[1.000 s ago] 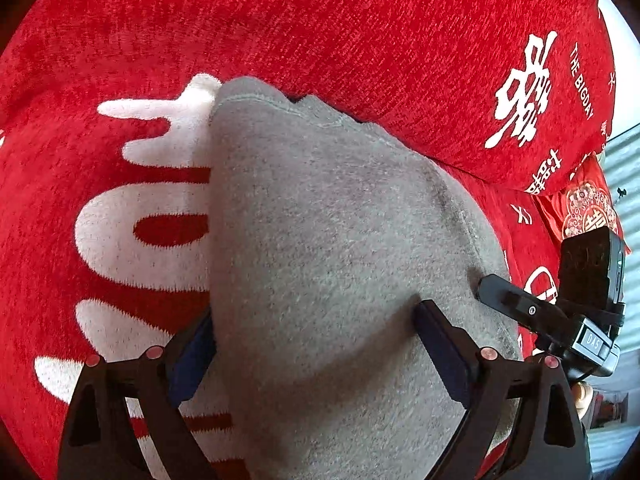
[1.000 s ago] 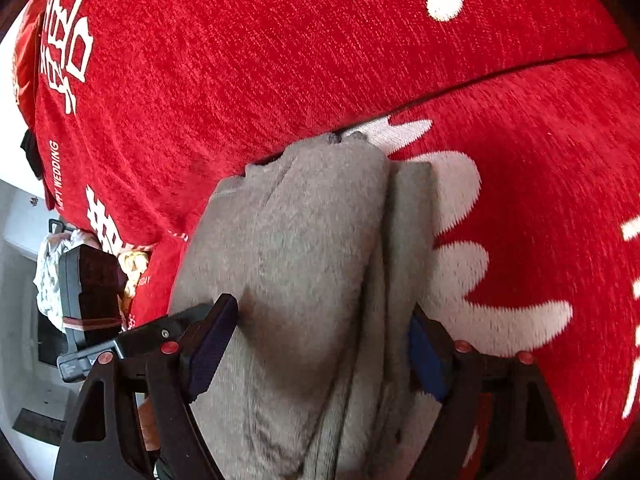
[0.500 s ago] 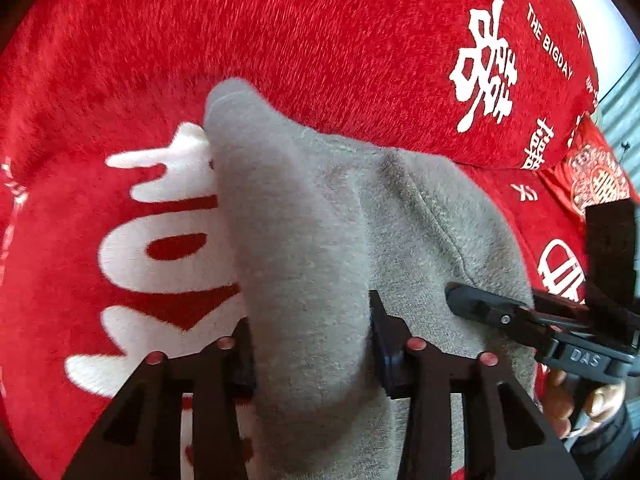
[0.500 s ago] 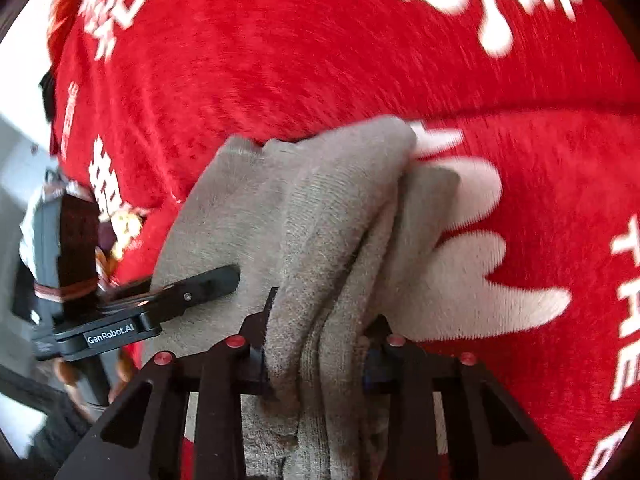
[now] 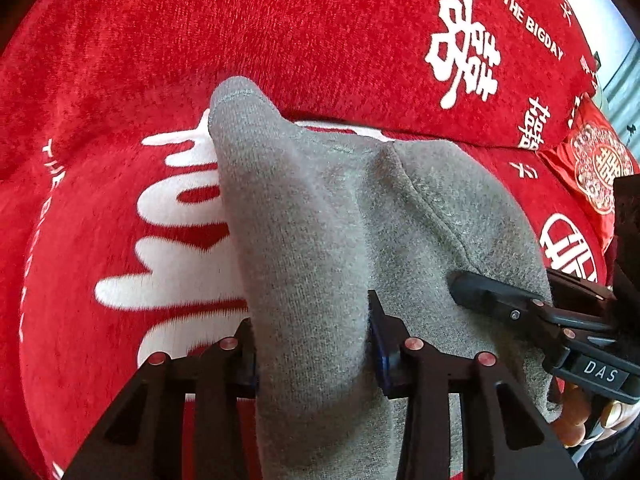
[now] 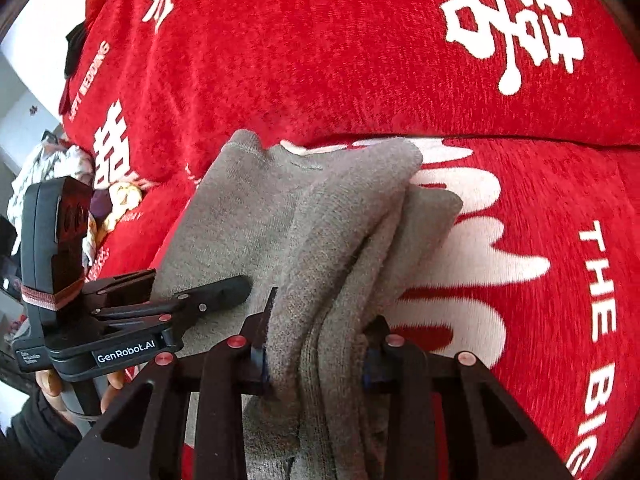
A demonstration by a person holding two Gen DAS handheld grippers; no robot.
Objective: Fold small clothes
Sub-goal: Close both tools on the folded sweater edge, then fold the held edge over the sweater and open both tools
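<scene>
Fingers (image 5: 382, 344) of the left gripper (image 5: 310, 346) are closed narrow on a gathered ridge of the grey knit garment (image 5: 320, 220). Fingers (image 6: 256, 340) of the right gripper (image 6: 314, 350) are likewise clamped on a stack of several folded layers at the garment's other side.

The garment lies on the red sofa cover (image 5: 280, 32), on the seat just in front of the crease where the seat meets the backrest. Its far corners are raised off the cover.

Handling assessment: the fabric is soft, fleecy and light. It sags between the two holds and offers no stiffness. Slippage appears unlikely, as the knit is thick and napped.

Recommended hold: grip through all layers near an edge or corner. A pinch on the top layer alone would probably let the stacked folds separate.
</scene>
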